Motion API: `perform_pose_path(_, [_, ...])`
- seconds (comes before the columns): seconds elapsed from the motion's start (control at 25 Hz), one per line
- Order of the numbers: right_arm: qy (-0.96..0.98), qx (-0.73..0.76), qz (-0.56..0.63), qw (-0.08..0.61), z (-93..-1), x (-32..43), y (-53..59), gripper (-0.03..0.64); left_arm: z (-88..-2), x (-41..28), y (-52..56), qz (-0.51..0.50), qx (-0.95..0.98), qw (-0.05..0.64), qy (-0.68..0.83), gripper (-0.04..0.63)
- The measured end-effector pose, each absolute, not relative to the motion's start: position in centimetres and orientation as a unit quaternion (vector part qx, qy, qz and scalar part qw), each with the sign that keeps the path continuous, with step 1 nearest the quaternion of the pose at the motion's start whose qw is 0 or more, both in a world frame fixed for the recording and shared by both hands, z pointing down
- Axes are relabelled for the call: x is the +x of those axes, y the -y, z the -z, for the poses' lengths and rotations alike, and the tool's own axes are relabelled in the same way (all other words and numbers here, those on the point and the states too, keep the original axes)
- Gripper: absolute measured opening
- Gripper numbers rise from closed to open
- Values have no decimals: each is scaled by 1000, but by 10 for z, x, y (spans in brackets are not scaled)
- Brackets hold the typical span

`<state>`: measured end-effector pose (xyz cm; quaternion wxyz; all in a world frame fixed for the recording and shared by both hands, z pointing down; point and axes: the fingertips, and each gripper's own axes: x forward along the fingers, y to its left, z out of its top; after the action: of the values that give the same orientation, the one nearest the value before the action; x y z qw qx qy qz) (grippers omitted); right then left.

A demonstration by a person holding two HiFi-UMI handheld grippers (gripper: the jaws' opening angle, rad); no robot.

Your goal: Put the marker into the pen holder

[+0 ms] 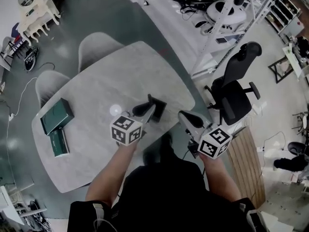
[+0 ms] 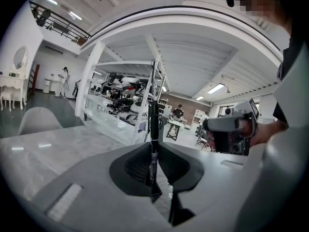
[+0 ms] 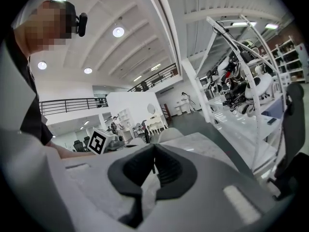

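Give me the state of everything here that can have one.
left claw: shut on the marker
marker: upright in the grip, not yet in the pen holder
right claw: shut, empty
pen holder: standing on the table, beside the left claw
office chair: unoccupied

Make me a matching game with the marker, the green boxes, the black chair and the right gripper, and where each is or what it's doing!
Things:
1. marker
2. green boxes
3. black chair
4. right gripper

Places or states:
A. on the floor beside the table
B. jaws together, holding nothing
C. lying on the table
D. clamped in the left gripper's jaws

Pairs: 1-D, 2-C, 3-A, 4-B
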<state>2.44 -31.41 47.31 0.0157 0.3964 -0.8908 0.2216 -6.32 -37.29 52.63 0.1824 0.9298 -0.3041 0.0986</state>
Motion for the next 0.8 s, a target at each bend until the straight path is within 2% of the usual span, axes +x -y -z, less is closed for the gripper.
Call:
perform_pose_path(0.6, [890,378,-255,18,-495,42,350,3,-600,-44,433,-155,904,221,332,52])
perform_pose_path(0.8, [888,377,-261,24,-500,48,355,3,-614,-41,437,-181,901,215,331,52])
